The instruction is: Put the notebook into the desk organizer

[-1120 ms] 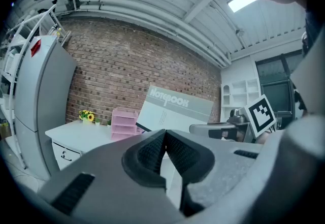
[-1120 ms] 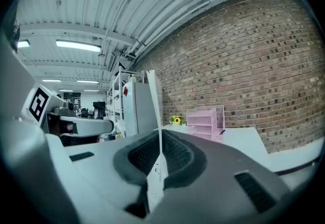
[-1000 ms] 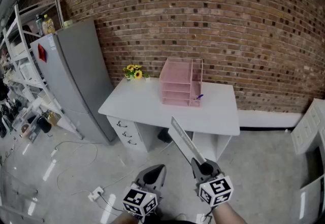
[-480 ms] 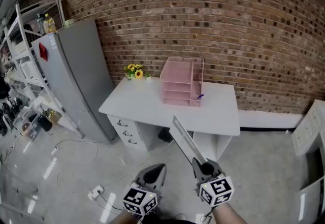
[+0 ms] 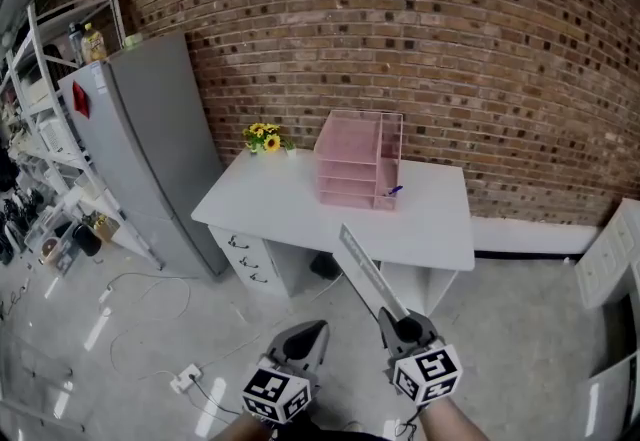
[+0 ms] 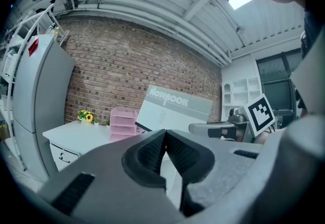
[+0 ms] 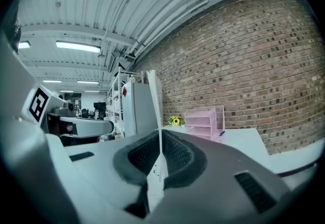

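- Grey notebook [image 5: 368, 276] pinched edge-on in right claw [image 5: 398, 327], well short of pink desk organizer [image 5: 356, 165] on bench [image 5: 270, 209].
- Left claw [image 5: 306, 341] closed, empty.
- Carrying step; next, probably: close in on desk organizer, level notebook for a tray.

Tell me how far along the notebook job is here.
Done: the notebook is picked up, clamped edge-on in the right gripper. In hand: it is held above the floor, short of the white desk. Left: reaching the desk and sliding it into the pink organizer. The left gripper is shut and empty.
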Available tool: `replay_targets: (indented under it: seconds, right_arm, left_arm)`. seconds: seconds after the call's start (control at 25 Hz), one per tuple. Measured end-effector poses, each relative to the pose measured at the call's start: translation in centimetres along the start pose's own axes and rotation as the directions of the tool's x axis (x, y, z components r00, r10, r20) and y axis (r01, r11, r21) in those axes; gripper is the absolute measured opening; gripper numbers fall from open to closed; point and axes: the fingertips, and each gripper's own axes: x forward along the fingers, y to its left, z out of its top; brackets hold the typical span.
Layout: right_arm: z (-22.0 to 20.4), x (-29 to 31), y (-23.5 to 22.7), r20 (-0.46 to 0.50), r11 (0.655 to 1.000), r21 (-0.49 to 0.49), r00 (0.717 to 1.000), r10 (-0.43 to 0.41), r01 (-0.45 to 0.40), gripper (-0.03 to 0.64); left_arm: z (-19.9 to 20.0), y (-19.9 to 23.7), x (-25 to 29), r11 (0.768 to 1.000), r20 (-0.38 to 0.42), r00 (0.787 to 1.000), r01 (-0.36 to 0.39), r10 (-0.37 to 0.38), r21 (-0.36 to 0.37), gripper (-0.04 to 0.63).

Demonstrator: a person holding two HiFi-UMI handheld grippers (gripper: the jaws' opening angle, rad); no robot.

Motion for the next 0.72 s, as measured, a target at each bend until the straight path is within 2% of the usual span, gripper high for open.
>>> replay_targets:
  seconds: [0.36, 0.72]
  right_arm:
    - [-0.3, 5.0, -1.8, -0.025, 1.0, 0.001, 0.999, -0.026, 0.026, 0.012]
    - [0.1, 13.6, -3.8, -0.063, 0.996, 0.016, 0.994, -0.091, 0.092, 0.012]
  left_arm:
    - [-0.6, 4.3, 3.5, 0.999, -0.008, 1.0, 0.024, -0.024, -0.028, 0.005]
    - [0.1, 12.4, 8.6, 0.995, -0.028, 0.996, 0.08, -0.082, -0.064, 0.005]
